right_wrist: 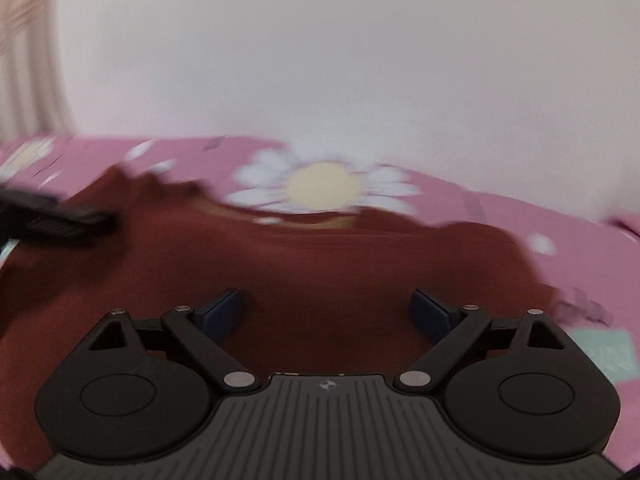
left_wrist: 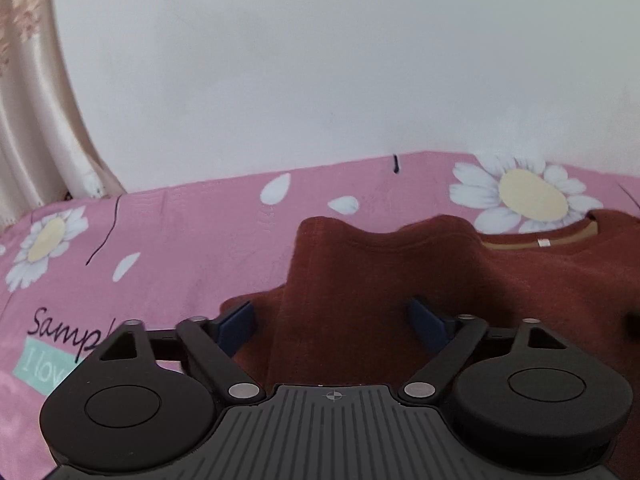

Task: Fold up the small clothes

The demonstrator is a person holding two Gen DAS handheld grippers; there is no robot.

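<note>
A rust-red shirt (left_wrist: 400, 280) is spread on the pink daisy bedsheet (left_wrist: 180, 232), and above it the left tool (left_wrist: 332, 322) and right tool (right_wrist: 328, 310) are held wide open, nothing gripped.

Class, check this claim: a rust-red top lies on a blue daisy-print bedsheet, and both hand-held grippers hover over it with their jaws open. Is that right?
One detail is wrong: the bedsheet is pink, not blue, as the left wrist view shows clearly. The rest holds: the rust-red top lies on it, and the left hand-held gripper and right hand-held gripper are over it with jaws open.
</note>
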